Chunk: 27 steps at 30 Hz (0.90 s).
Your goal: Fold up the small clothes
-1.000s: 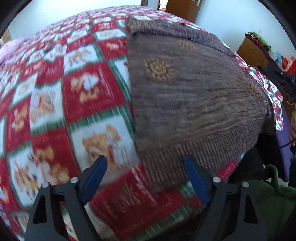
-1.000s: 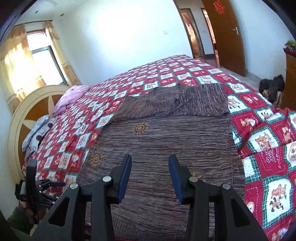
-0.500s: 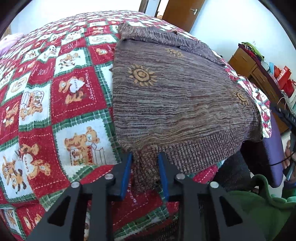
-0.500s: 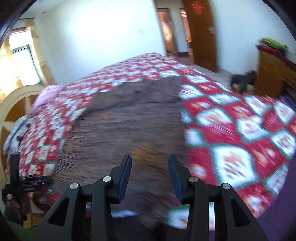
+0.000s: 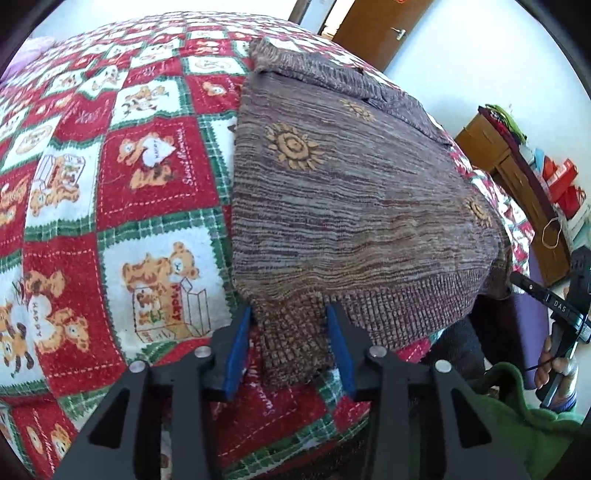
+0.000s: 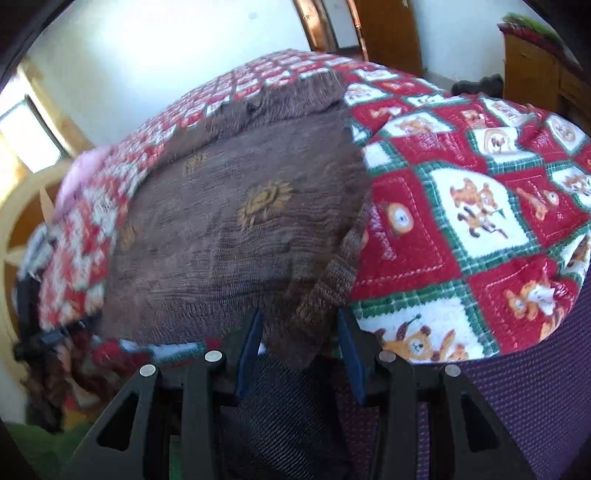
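Observation:
A brown knit sweater [image 5: 354,206] with orange sun motifs lies flat on the red, white and green teddy-bear quilt [image 5: 110,192]. My left gripper [image 5: 290,339] has its blue jaws closed on the near left corner of the ribbed hem. In the right wrist view the sweater [image 6: 236,229] fills the centre, and my right gripper [image 6: 299,347] has its jaws around the near right hem corner, which hangs between them. The view is blurred there, so I cannot tell whether they grip it.
A wooden dresser [image 5: 517,177] with red boxes stands right of the bed. A wooden headboard [image 6: 33,221] and pink pillow [image 6: 81,173] are at the far end. Purple fabric [image 6: 517,406] lies under the quilt edge. Doors [image 5: 373,26] are behind.
My left gripper went from wide open to closed on the sweater's left hem corner. My right gripper swung right and down to the right hem corner.

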Tool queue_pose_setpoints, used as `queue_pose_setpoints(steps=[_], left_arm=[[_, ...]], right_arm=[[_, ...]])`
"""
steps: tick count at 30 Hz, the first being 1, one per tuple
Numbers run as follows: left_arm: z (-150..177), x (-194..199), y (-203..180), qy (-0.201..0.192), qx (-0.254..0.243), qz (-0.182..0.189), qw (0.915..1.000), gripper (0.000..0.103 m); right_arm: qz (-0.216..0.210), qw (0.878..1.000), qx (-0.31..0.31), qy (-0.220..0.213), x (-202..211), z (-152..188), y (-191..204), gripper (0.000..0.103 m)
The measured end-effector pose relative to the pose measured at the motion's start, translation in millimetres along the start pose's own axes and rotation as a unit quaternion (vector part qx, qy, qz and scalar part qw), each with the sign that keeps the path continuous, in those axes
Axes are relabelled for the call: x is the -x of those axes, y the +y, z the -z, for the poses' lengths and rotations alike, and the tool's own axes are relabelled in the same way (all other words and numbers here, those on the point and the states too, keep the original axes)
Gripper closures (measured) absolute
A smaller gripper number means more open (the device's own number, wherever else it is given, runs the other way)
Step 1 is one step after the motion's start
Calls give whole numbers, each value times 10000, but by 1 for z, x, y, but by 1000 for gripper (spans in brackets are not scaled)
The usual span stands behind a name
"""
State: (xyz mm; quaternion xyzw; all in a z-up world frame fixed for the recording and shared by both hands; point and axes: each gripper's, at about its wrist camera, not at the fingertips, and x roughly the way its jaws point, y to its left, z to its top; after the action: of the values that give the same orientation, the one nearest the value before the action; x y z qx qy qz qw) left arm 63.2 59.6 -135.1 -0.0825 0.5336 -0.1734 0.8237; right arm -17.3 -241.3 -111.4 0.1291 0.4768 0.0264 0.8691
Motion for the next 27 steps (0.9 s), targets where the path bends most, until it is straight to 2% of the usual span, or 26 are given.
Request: queue_pose_setpoints(steps=[2, 5, 6, 7, 9, 10, 15, 17, 22, 27], left_arm=[[1, 0, -2, -77, -16, 40, 10000, 67], [2, 1, -8, -196, -187, -45, 9996, 75], [2, 1, -10, -215, -253, -90, 9994, 77], [2, 1, -12, -227, -300, -123, 9992, 80], [0, 2, -13, -238, -297, -129, 9992, 83], [0, 3, -11, -234, -247, -94, 9994, 85], [-10, 10, -3, -231, 101, 270, 9993, 92], [-17, 14, -3, -290, 166, 366, 9988, 93], [-50, 25, -9, -494, 107, 633, 9967, 95], [-102, 15, -17, -627, -84, 549, 9965, 95]], right_arm=[[135, 9999, 93, 30, -1, 0, 3, 59], [21, 10000, -28, -13, -3, -3, -2, 59], [82, 10000, 37, -17, -4, -4, -2, 63], [199, 9997, 123, -4, -6, -6, 0, 77], [623, 9973, 380, 58, -9, -9, 6, 93], [580, 9976, 370, 90, -9, -10, 4, 93], [-67, 9998, -89, 178, 2, -17, -16, 94], [-466, 9984, -328, 39, 11, -28, -24, 94], [-1144, 9908, -653, -319, 25, -70, -35, 94], [-1272, 9887, -675, -429, 6, -116, -39, 94]])
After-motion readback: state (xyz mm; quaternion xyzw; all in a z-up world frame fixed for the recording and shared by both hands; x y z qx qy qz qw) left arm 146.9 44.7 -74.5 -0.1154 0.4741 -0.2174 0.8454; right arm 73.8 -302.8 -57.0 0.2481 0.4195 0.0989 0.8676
